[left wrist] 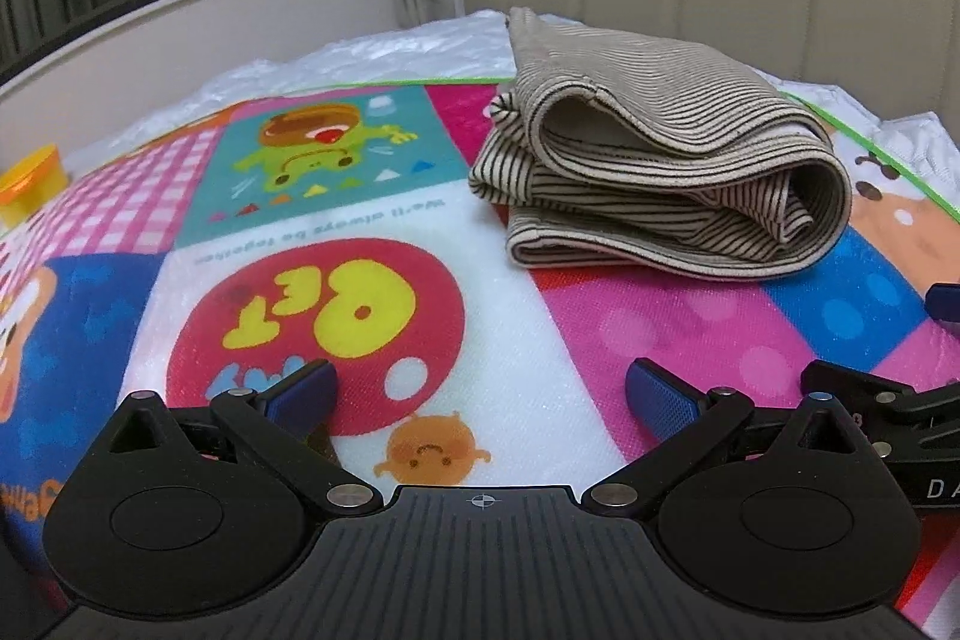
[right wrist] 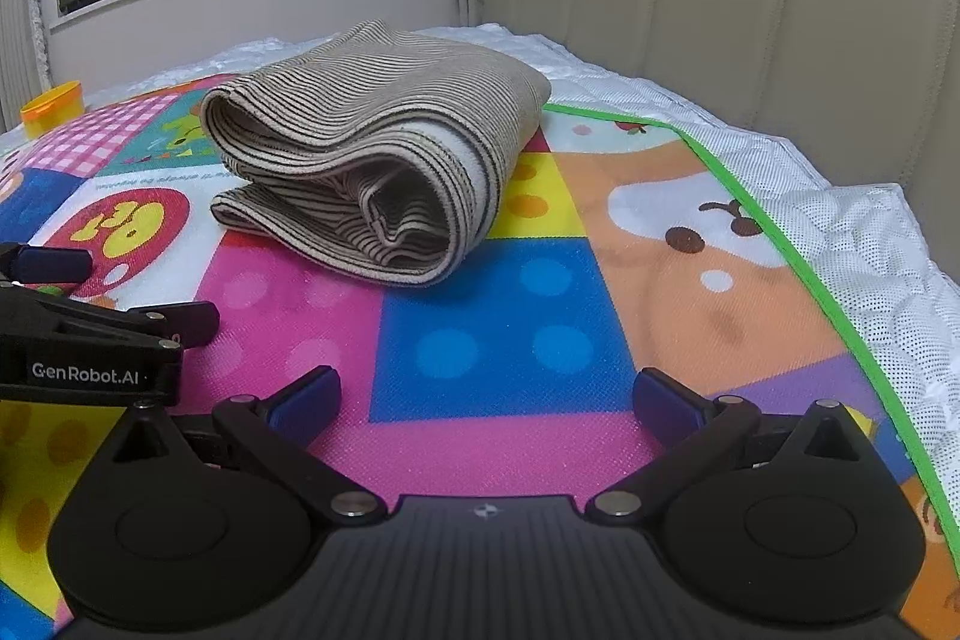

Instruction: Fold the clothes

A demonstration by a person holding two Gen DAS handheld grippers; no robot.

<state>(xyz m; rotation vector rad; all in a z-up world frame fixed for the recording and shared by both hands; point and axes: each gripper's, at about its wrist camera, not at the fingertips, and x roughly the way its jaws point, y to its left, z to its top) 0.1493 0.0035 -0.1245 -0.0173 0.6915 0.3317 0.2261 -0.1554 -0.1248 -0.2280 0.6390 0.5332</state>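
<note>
Left wrist view: we are seeing the soft, light shirt (left wrist: 660, 160) lying folded on the mat (left wrist: 510, 328) at one o'clock; both tongs (left wrist: 480, 388) (right wrist: 486, 394) are gaping empty; we are favouring its near hem.

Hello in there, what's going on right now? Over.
Left claw open, empty. Right claw open, empty. Striped garment folded on the cartoon play mat, clear of both claws. Nothing in the way.
</note>
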